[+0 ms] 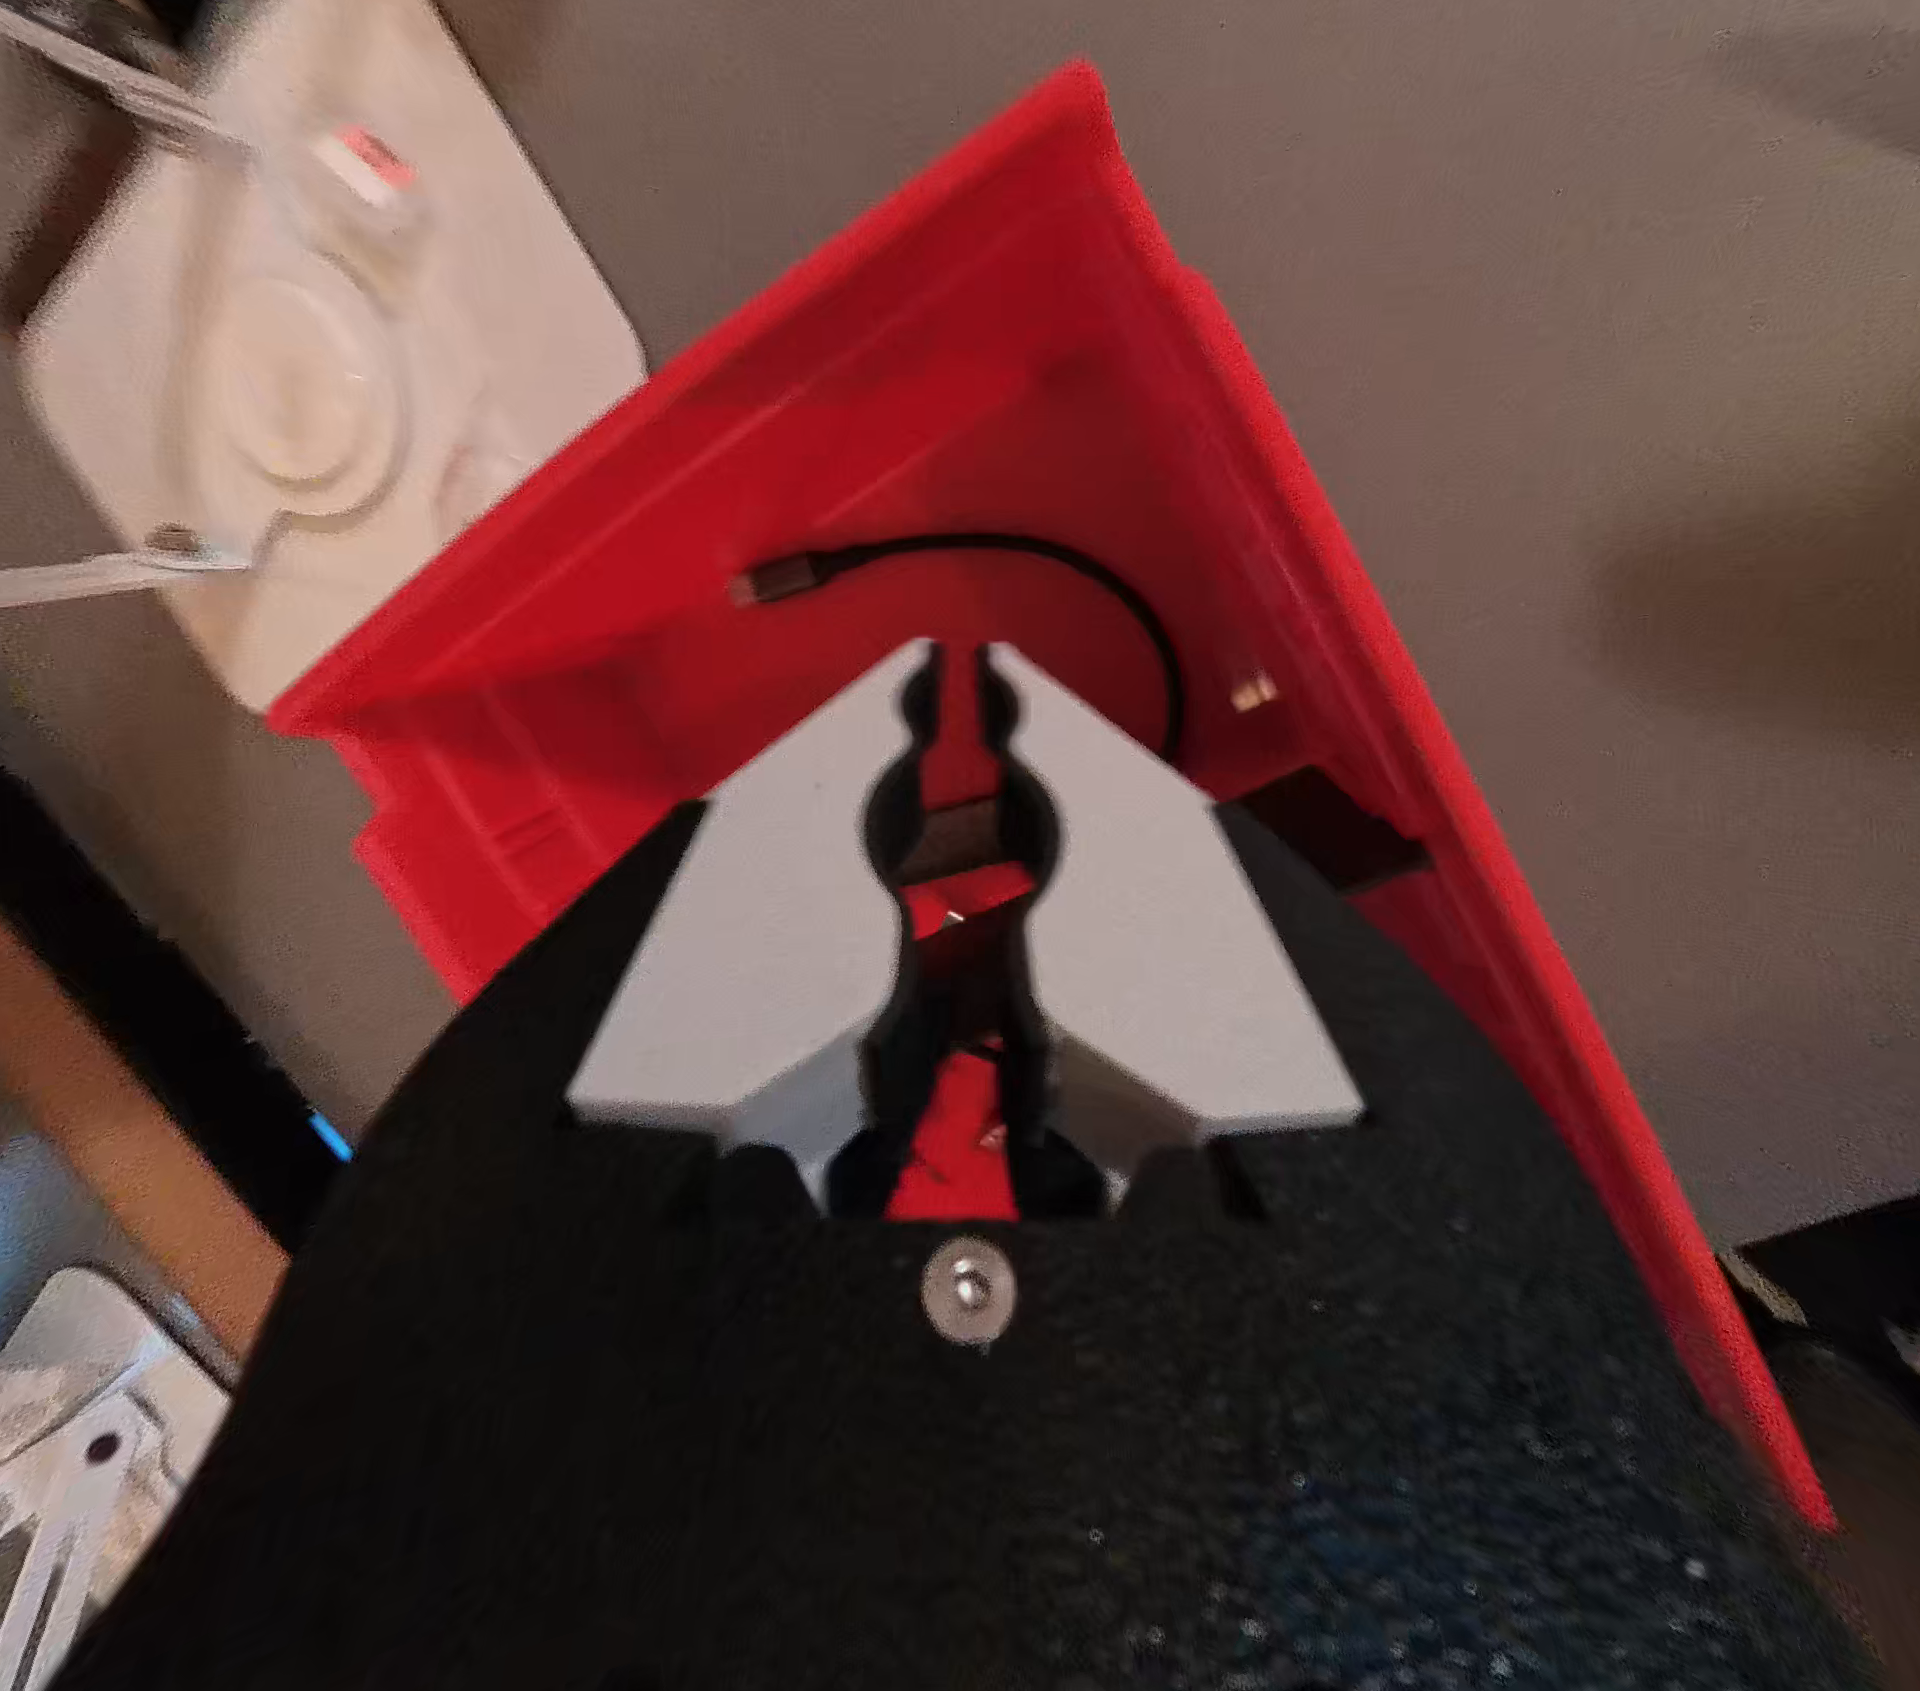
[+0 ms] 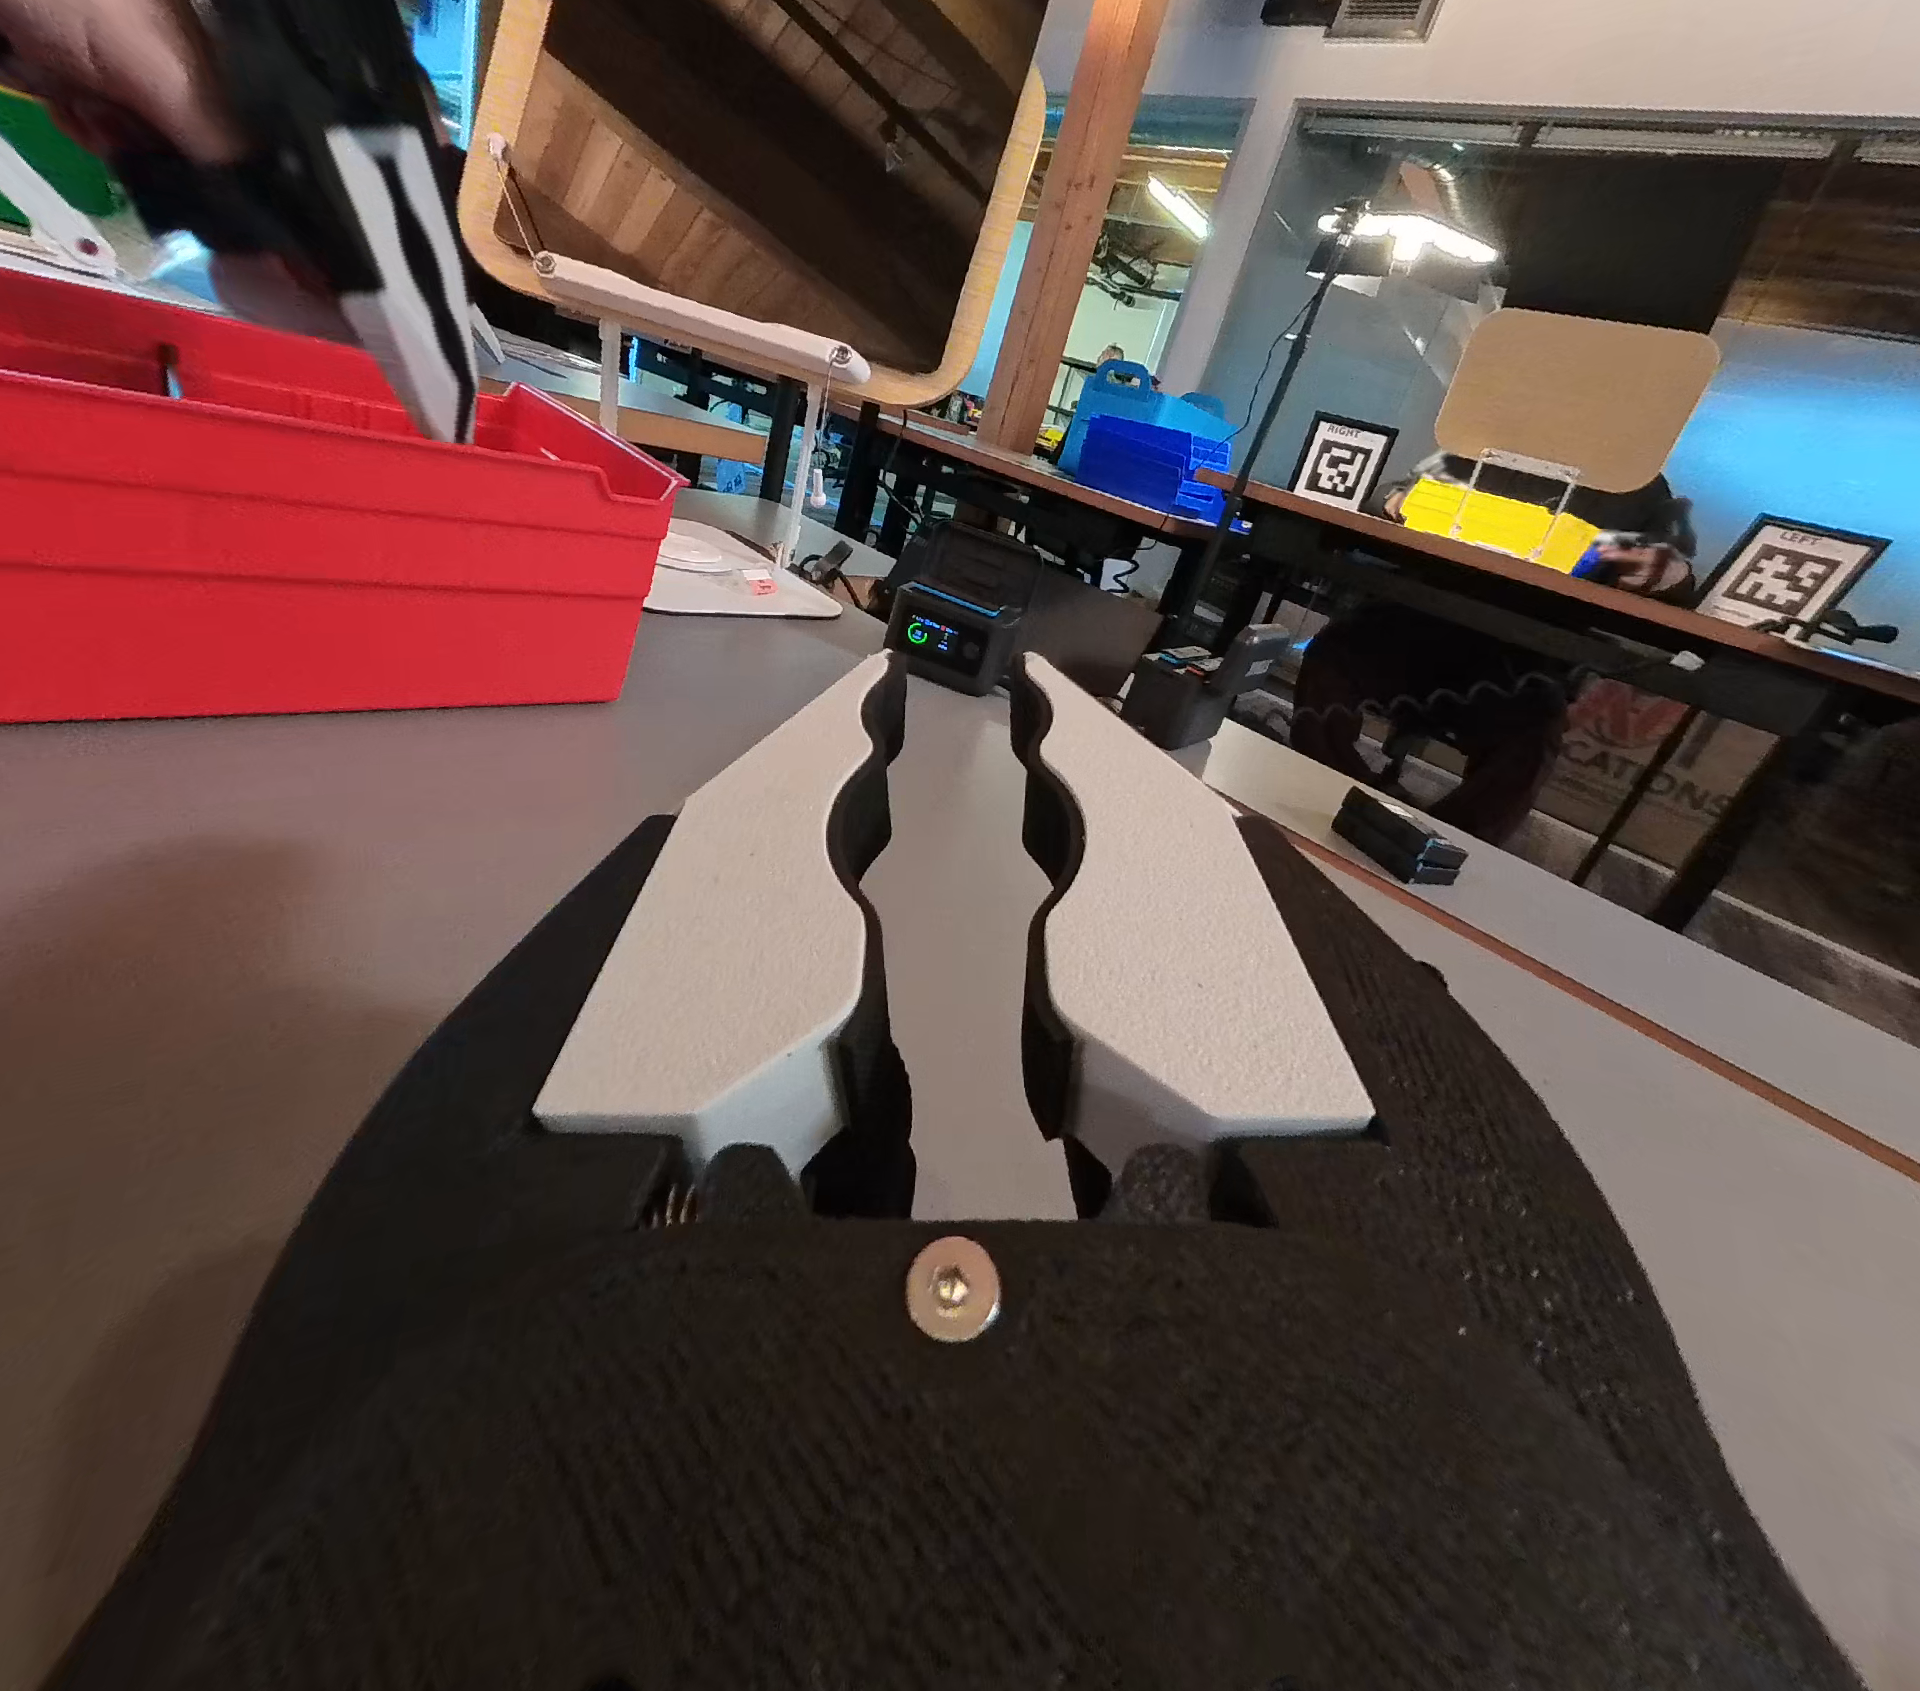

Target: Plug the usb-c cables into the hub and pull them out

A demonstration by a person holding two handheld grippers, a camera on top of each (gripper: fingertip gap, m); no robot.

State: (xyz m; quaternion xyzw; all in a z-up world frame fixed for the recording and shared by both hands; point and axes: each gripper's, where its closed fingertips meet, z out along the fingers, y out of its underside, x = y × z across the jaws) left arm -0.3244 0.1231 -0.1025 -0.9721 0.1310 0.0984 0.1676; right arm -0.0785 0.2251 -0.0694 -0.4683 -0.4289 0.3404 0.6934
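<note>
In the left wrist view my left gripper (image 1: 961, 654) reaches down into a red bin (image 1: 727, 561), its jaws almost together with only a thin slit. A black USB-C cable (image 1: 1039, 545) curls on the bin floor just beyond the tips, its plug (image 1: 769, 581) pointing left. A dark grey block, probably the hub (image 1: 1335, 841), lies right of the fingers. A dark piece (image 1: 961, 841) shows in the slit; I cannot tell if it is gripped. The right wrist view shows the left gripper (image 2: 442, 394) dipping into the bin (image 2: 312, 561). My right gripper (image 2: 956, 675) is open and empty, low over the grey table.
A white pad with a round disc (image 1: 312, 353) lies on the grey table left of the bin and also shows in the right wrist view (image 2: 727, 571). A small device with a lit screen (image 2: 951, 633) stands ahead of the right gripper. Other tables with blue bins (image 2: 1143, 436) stand behind. Across from one pair of fingers to the other is roughly 25 centimetres. My left tips are roughly 11 centimetres from the dark piece (image 1: 961, 841).
</note>
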